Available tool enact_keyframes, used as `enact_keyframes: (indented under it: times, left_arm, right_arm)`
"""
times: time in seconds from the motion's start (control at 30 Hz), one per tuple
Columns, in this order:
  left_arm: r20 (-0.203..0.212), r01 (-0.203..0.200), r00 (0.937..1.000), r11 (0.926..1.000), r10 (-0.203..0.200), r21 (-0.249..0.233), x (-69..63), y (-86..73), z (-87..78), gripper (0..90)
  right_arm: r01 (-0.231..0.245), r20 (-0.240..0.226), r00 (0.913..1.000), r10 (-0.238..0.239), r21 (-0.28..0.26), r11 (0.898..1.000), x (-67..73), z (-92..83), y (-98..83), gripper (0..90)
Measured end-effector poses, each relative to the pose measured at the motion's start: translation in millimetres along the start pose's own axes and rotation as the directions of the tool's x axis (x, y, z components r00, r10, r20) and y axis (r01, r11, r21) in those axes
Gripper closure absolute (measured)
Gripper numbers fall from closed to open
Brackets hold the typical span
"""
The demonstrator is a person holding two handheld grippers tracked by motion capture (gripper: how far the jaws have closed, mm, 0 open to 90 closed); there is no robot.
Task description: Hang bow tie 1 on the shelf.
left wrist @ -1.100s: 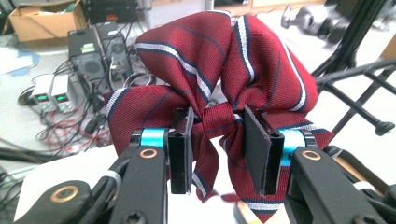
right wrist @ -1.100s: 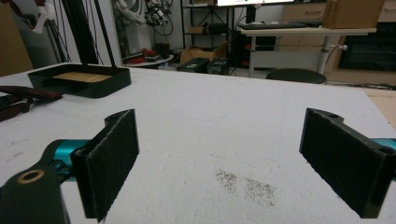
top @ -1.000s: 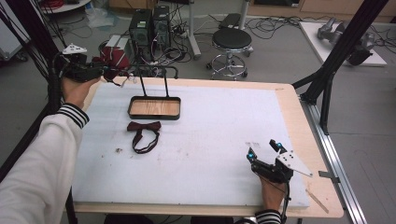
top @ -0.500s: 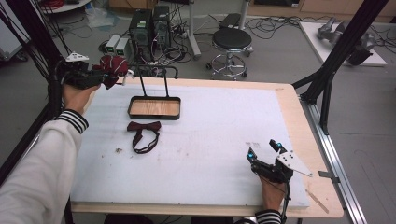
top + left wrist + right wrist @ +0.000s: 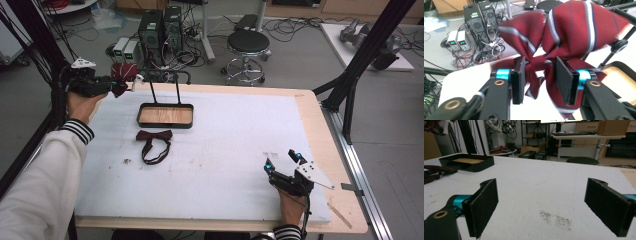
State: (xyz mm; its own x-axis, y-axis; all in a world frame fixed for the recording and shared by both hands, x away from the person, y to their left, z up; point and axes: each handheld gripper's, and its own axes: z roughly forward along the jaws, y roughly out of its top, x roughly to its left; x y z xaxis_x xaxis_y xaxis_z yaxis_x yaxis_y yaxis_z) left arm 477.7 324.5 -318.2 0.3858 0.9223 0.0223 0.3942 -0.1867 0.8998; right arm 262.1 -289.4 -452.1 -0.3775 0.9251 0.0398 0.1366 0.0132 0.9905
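Note:
My left gripper point(image 5: 119, 86) is raised at the table's far left corner, beside the top bar of a black stand point(image 5: 165, 75). A red bow tie with white and dark stripes point(image 5: 569, 27) hangs between its jaws. The jaws have just been opening, and the pads point(image 5: 518, 80) now stand apart from the tie's knot. The same tie point(image 5: 124, 74) shows by the stand's left upright. A plain dark red bow tie point(image 5: 154, 136) with its strap looped lies flat on the white mat. My right gripper point(image 5: 281, 161) rests near the front right, open and empty point(image 5: 541, 202).
The stand's black tray with a wooden floor point(image 5: 166, 115) sits at the mat's far side, with two thin uprights rising from it. The white mat point(image 5: 240, 150) covers the wooden table. Beyond the far edge stand computer towers, cables and a stool point(image 5: 248, 42).
The left gripper's jaws have spread wider around the striped bow tie, and the hand has dropped slightly by the stand. The right gripper has stayed still.

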Motion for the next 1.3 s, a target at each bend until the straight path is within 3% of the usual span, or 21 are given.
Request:
enact_keyframes:
  times: [0.1, 0.13, 0.17, 0.2, 0.57, 0.6, 0.63, 0.87, 1.0, 1.03, 1.07, 1.3]
  left_arm:
    - [0.007, -0.01, 0.9999, 1.0, 0.01, 0.002, 0.2, -0.4, 0.8, 29.4]
    - [0.008, -0.021, 0.9997, 0.9998, 0.021, 0.005, -0.1, -1.2, 1.6, 29.4]
    - [0.007, -0.029, 0.9996, 0.9995, 0.029, 0.01, -0.4, -2.3, 2.0, 20.1]
    - [0.007, -0.029, 0.9996, 0.9995, 0.029, 0.01, -0.4, -2.3, 2.0, 17.5]
    - [0.088, -0.057, 0.9942, 0.9963, 0.062, -0.064, -7.1, -6.9, -11.5, 15.5]
    - [0.114, -0.059, 0.991, 0.9928, 0.071, -0.105, -9.1, -8.8, -18.0, 14.7]
    - [0.114, -0.059, 0.991, 0.9928, 0.071, -0.105, -9.1, -8.8, -18.0, 14.7]
    - [0.158, -0.081, 0.9806, 0.9743, 0.116, -0.21, -23.1, -19.8, -45.5, 14.5]
    - [0.193, -0.098, 0.9697, 0.9621, 0.15, -0.254, -42.3, -27.7, -63.2, 14.0]
    - [0.193, -0.098, 0.9697, 0.9621, 0.15, -0.254, -42.3, -27.7, -63.2, 14.0]
    - [0.207, -0.083, 0.9675, 0.957, 0.144, -0.278, -50.1, -31.1, -69.7, 14.0]
    - [0.234, -0.061, 0.9628, 0.9529, 0.134, -0.297, -67.4, -42.0, -80.7, 13.9]
  right_arm:
    - [0.001, -0.001, 1.0, -0.001, 0.0, 1.0, 0.1, 0.0, 0.0, 11.1]
    - [0.001, -0.001, 1.0, -0.001, 0.0, 1.0, 0.1, 0.0, 0.0, 11.1]
    - [0.002, -0.001, 1.0, -0.002, 0.0, 1.0, 0.0, 0.0, 0.0, 11.0]
    - [0.002, -0.001, 1.0, -0.002, 0.0, 1.0, 0.0, 0.0, 0.0, 11.0]
    - [-0.002, -0.001, 1.0, 0.002, 0.002, 1.0, 0.8, -0.1, 0.0, 11.0]
    - [-0.001, -0.002, 1.0, 0.001, 0.001, 1.0, 0.9, -0.1, 0.0, 11.0]
    - [-0.001, -0.002, 1.0, 0.001, 0.001, 1.0, 0.9, -0.1, 0.0, 11.0]
    - [0.013, -0.011, 0.9999, -0.013, 0.002, 1.0, 1.3, 0.1, 0.0, 11.0]
    - [-0.001, -0.015, 0.9999, 0.001, 0.002, 1.0, 0.6, -0.1, 0.0, 11.0]
    - [-0.001, -0.016, 0.9999, 0.001, 0.001, 1.0, -0.1, -0.2, 0.0, 11.0]
    - [-0.003, -0.017, 0.9998, 0.003, -0.001, 1.0, -0.4, -0.1, 0.0, 11.0]
    - [-0.001, -0.018, 0.9998, 0.001, 0.0, 1.0, -0.3, -0.3, 0.0, 11.1]
